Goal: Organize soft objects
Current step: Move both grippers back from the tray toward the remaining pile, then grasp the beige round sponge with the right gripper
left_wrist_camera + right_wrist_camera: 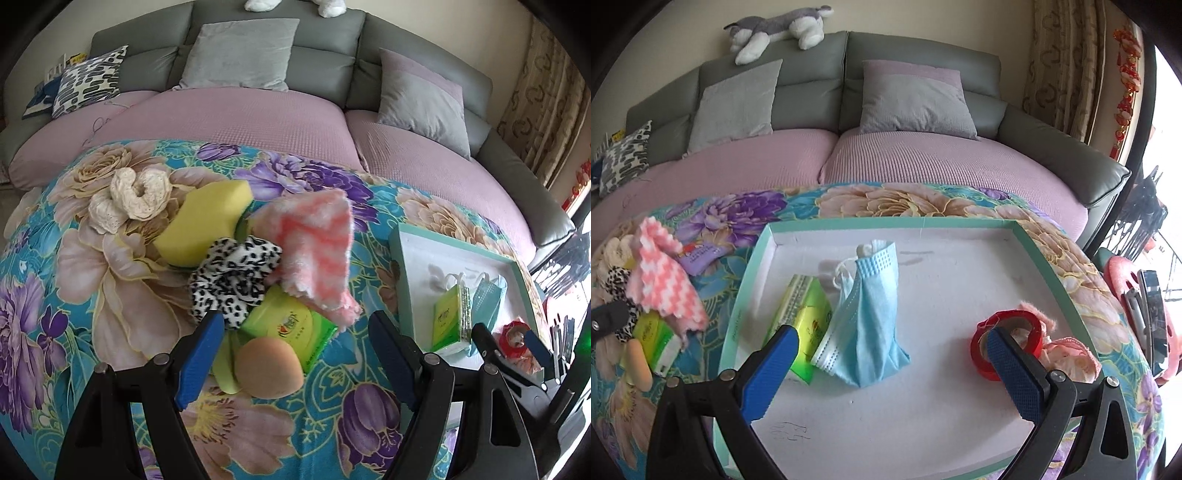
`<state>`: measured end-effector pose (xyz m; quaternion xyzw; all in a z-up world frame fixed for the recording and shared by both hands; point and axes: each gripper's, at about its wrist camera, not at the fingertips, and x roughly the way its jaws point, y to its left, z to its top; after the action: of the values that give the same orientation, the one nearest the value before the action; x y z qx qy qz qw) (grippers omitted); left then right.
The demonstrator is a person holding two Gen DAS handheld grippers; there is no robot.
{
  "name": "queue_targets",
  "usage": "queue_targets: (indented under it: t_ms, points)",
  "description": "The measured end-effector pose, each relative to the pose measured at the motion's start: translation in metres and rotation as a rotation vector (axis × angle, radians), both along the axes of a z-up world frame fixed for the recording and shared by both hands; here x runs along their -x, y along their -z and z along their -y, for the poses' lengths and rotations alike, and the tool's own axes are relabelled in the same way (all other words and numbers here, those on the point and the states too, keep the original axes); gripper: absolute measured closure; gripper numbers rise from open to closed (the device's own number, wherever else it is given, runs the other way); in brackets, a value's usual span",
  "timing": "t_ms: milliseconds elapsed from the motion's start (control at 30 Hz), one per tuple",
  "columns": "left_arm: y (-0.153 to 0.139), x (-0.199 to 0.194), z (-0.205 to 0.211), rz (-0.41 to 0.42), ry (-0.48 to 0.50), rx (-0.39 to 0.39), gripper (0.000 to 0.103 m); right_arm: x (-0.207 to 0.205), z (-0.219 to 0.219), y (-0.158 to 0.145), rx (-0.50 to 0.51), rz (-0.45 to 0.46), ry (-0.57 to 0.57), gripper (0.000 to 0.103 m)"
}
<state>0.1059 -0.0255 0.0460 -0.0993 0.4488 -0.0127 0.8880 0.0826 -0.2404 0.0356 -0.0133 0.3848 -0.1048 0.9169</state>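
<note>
A pile of soft things lies on the floral cloth (110,277): a cream lace scrunchie (136,197), a yellow sponge (207,218), a leopard scrunchie (232,280), a pink-white fluffy cloth (317,247), a green tissue pack (291,328) and a peach puff (267,367). My left gripper (295,336) is open, just above the puff and tissue pack. A teal-rimmed white tray (960,387) holds a green tissue pack (807,317), a blue face mask (868,314), a red tape roll (1008,339) and a pink lace piece (1071,358). My right gripper (894,350) is open and empty over the tray.
A grey sofa with a pink cover (923,162) and cushions stands behind the table. A plush husky (775,29) lies on its back. A small purple packet (700,256) lies left of the tray. A curtain (1063,66) hangs at the right.
</note>
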Motion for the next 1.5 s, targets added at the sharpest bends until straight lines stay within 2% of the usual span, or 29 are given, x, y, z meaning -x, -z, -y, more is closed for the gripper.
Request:
queue_targets:
  t_ms: [433, 600, 900, 1067, 1233, 1500]
  points:
    - [0.000, 0.001, -0.021, -0.004, -0.039, 0.014, 0.022, -0.003, -0.026, 0.002, 0.053, -0.011, -0.037, 0.000]
    - [-0.002, 0.002, -0.042, 0.006, -0.098, 0.009, 0.022, -0.001, -0.039, -0.006, 0.051, 0.016, -0.056, 0.000]
    - [-0.009, 0.013, -0.097, 0.031, -0.268, -0.011, 0.022, 0.000, -0.073, -0.016, -0.027, 0.053, -0.151, 0.000]
    - [-0.005, 0.018, -0.122, 0.026, -0.331, 0.013, 0.022, 0.000, -0.092, -0.013, -0.102, 0.037, -0.212, 0.000]
    - [0.007, 0.015, -0.131, -0.010, -0.350, 0.022, 0.022, 0.002, -0.111, -0.007, -0.112, 0.016, -0.271, 0.000]
    - [0.028, 0.009, -0.134, -0.086, -0.316, 0.029, 0.022, 0.006, -0.151, 0.005, -0.078, -0.032, -0.368, 0.000]
